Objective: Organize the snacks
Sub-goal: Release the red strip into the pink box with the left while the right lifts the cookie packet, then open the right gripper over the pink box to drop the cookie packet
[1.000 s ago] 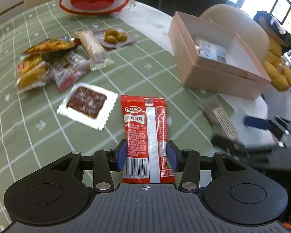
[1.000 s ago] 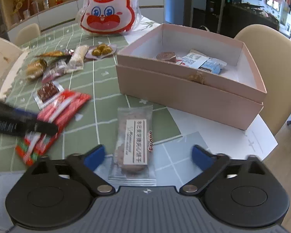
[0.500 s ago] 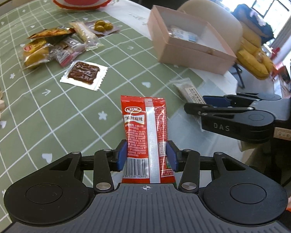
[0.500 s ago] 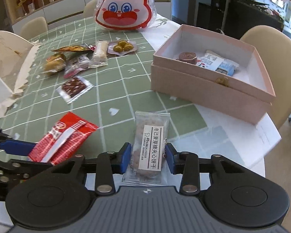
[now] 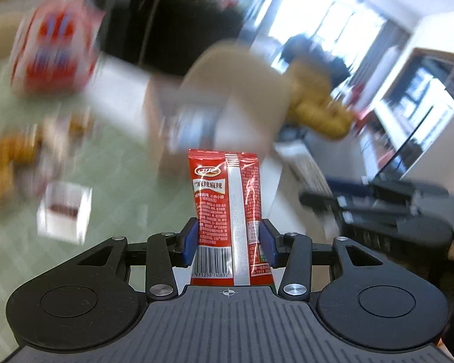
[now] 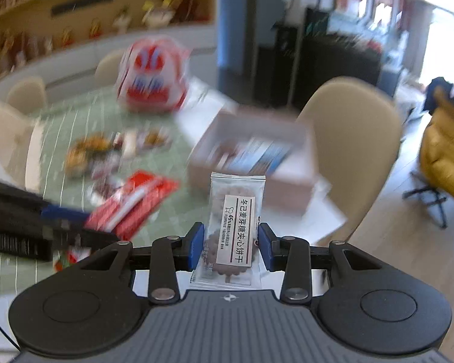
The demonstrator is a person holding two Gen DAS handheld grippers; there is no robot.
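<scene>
left gripper (image 5: 228,243) clamped on red sachet (image 5: 227,202), held above the table. right gripper (image 6: 229,246) clamped on clear biscuit packet (image 6: 234,227), pink box (image 6: 251,163) beyond. both packets light, slick film (biscuit likely brittle); grip at the lower edges, gently.

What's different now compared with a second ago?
The right gripper closed on the clear biscuit packet and lifted it off the table. The left gripper also rose, lifting its red snack packet, which it gripped all along. The pink box and other snacks stayed put.
</scene>
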